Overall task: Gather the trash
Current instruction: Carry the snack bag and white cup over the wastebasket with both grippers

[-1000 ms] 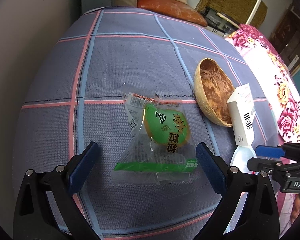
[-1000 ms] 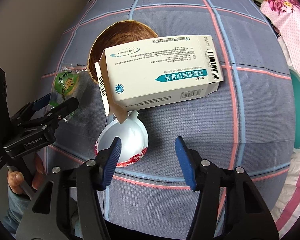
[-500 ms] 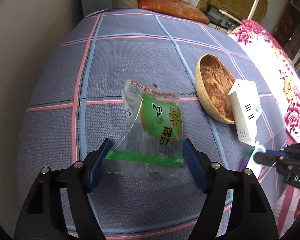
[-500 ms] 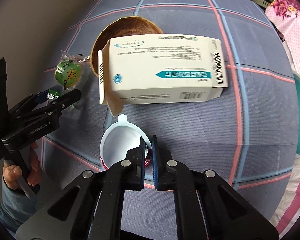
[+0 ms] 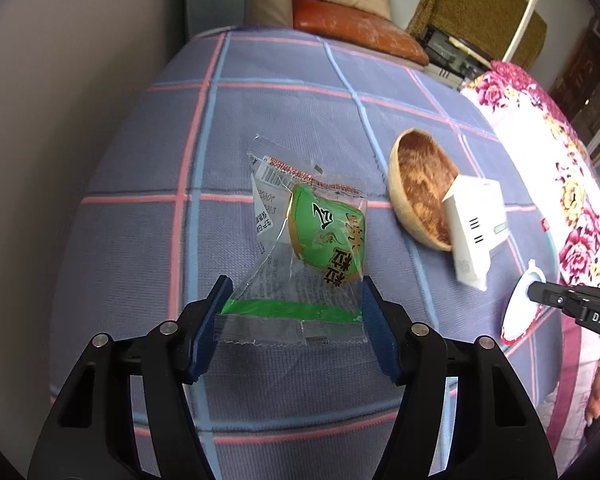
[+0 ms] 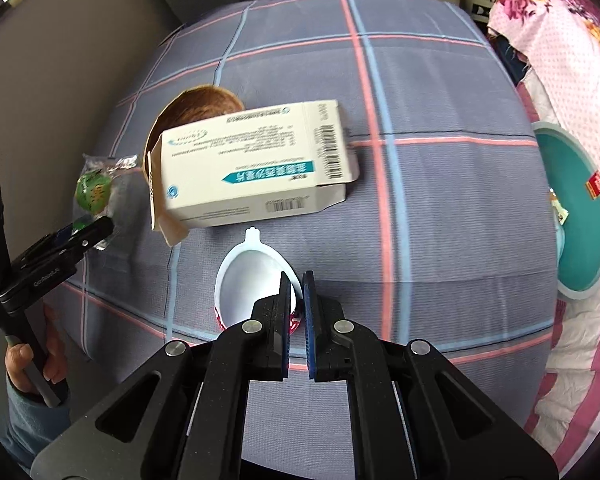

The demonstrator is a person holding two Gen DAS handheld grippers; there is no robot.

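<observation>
Left tongs (image 5: 294, 322): your jaws are closing on the wrapper (image 5: 308, 256); pads touch its near corners, long axis running away from you.
Right tongs (image 6: 297, 312): clamped on the near rim of the cup (image 6: 252, 280), which is empty.
Box (image 6: 252, 164): beyond the cup, long axis crosswise, leaning on the shell (image 6: 204, 100).
Bin (image 6: 576, 216): right of the bed (image 6: 440, 220); nearer your right hand.

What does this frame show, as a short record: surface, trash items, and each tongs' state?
surface: checked cloth
left tongs: closing on the clear green snack wrapper, pads at its side edges
right tongs: shut on the rim of the white cup
other trash: white carton leaning on brown shell bowl
nearby: teal bin beside the cloth
</observation>
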